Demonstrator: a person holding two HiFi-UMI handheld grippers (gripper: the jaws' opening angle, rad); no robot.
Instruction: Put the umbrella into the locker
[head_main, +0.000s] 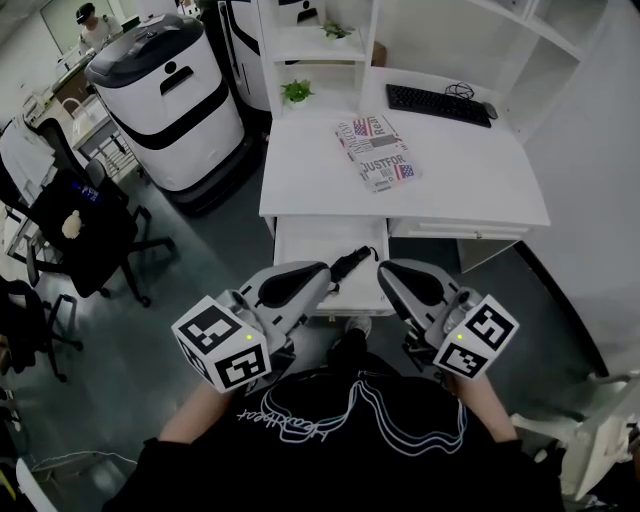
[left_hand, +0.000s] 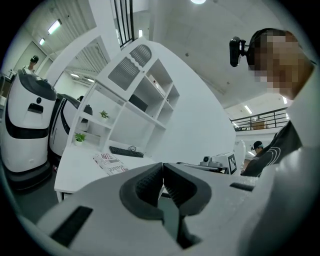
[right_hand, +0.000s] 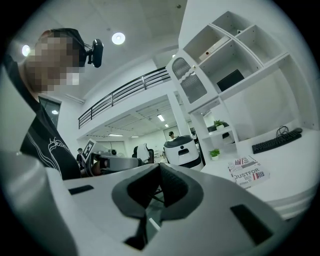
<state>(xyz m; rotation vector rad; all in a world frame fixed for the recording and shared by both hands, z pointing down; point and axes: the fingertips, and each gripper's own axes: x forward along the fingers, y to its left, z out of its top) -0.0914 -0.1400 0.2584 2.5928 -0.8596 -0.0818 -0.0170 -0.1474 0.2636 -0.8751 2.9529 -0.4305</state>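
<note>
Looking down at the umbrella (head_main: 350, 264), small, black and folded, lying on the pull-out tray (head_main: 300, 240) under the front edge of the bench (head_main: 470, 180). Holding the left tool (head_main: 324, 273) and the right tool (head_main: 383, 270) low in front of a black shirt (head_main: 350, 430), roughly level, with the tips angling in toward each other and the umbrella sitting just between them. Not managing to tell whether the left tip is touching it; the right tip is close beside it.

Pressing the left tool's jaws together, pads meeting, with nothing between them. Holding the right tool the same way: jaws closed on each other, gripping nothing.

Facing, farther ahead of both tips, a magazine (head_main: 377, 152) with red, white and blue print, lying flat on the bench. Seeing beyond that, toward the right tool's side, a black keyboard (head_main: 438, 104) with a mouse (head_main: 489, 110) at its far end.

Facing, well ahead of the left tool at the back of the bench, a white shelf unit (head_main: 320, 62) carrying a small green plant (head_main: 297, 92).

Having, out past the left tool's side, a big white-and-black machine (head_main: 170, 100) standing on the grey floor (head_main: 210, 250). Having, nearer on that same side, a black office chair (head_main: 85, 235).
</note>
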